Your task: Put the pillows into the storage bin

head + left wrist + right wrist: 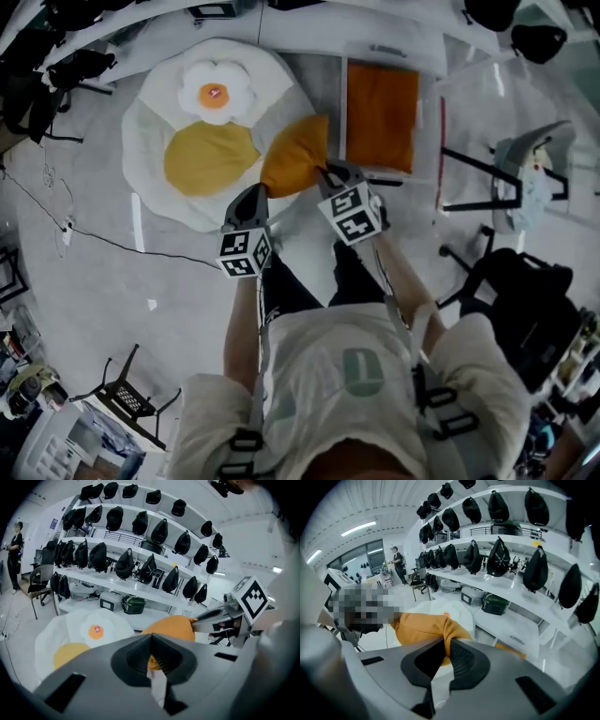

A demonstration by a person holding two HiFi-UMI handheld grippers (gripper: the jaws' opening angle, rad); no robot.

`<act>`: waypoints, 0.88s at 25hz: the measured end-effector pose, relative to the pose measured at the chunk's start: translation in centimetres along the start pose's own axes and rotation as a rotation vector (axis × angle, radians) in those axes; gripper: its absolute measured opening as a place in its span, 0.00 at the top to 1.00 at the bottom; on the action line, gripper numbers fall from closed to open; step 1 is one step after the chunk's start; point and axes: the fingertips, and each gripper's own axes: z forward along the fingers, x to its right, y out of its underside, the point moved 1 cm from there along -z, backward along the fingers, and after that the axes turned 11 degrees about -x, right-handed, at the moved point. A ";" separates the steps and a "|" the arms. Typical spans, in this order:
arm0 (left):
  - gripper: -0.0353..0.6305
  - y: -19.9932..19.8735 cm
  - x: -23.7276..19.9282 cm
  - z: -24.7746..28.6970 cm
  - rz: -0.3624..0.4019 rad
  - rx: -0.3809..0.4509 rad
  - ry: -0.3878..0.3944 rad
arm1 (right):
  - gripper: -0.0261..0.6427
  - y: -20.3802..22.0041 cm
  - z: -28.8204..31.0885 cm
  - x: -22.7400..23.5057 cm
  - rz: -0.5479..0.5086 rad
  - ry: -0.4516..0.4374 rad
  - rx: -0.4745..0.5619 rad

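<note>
An orange pillow (295, 155) hangs just beside the storage bin (427, 122), the left gripper (262, 192) and right gripper (328, 172) each with jaws pinched tight on its fabric edge.

Both forearms (246, 323) reach forward side by side; the left claw (260, 191) and the right claw (329, 172) each pinch tight on the orange pillow (295, 150).

The orange pillow (296, 155) looks soft, matt cloth — the storage bin (343, 108) smooth pale plastic.
</note>
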 end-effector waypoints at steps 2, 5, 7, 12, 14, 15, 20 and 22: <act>0.94 -0.6 2.8 0.3 0.009 -0.005 0.009 | 0.92 1.3 -1.6 1.9 0.020 0.004 0.006; 0.94 -1.9 5.4 1.2 0.037 -0.007 0.041 | 0.92 2.6 -3.0 4.4 0.065 0.025 0.018; 0.94 -3.1 6.7 2.1 0.072 -0.006 0.065 | 0.92 3.0 -3.6 6.0 0.093 0.047 0.026; 0.94 -5.6 9.9 5.0 0.150 -0.003 0.116 | 0.92 3.6 -4.6 10.5 0.113 0.108 0.045; 0.94 -7.2 11.5 7.0 0.175 0.014 0.134 | 0.92 3.5 -4.9 13.5 0.102 0.146 0.060; 0.94 -7.9 12.4 8.0 0.184 0.024 0.143 | 0.92 3.5 -5.1 15.1 0.096 0.165 0.066; 0.94 -11.2 17.4 12.6 0.224 0.073 0.191 | 0.92 4.2 -5.9 22.5 0.068 0.263 0.097; 0.94 -12.6 19.0 14.3 0.244 0.089 0.194 | 0.92 4.3 -6.1 25.1 0.058 0.304 0.121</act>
